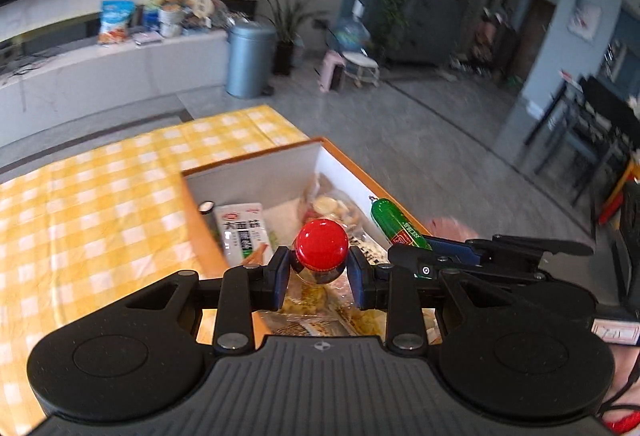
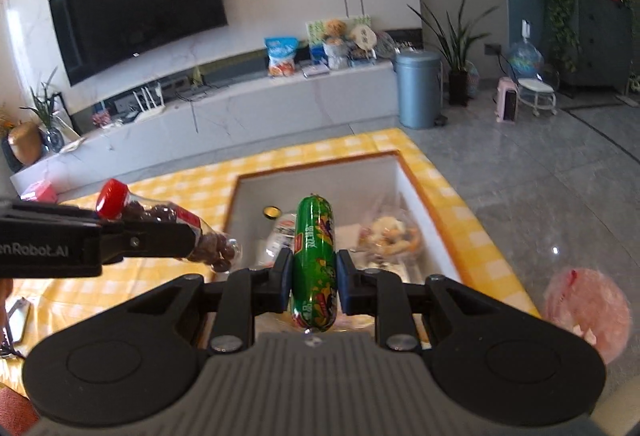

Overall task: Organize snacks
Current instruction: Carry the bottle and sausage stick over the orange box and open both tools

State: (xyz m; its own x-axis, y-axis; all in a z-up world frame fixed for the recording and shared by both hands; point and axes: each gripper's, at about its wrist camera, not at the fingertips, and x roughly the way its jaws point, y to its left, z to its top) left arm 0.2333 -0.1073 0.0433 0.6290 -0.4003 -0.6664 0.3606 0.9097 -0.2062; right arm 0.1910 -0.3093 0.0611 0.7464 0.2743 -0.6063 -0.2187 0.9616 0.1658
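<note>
My left gripper is shut on a clear red-capped bottle of dark round snacks, held above the orange-rimmed white box. The bottle also shows in the right wrist view, held in the left gripper. My right gripper is shut on a green sausage over the box. The sausage also shows in the left wrist view. Inside the box lie a white noodle packet, a clear bag of pale snacks and other packets.
The box stands on a table with a yellow checked cloth, near its right edge. A pink bag sits off the table on the right. Beyond are a TV cabinet with snack bags and a blue bin.
</note>
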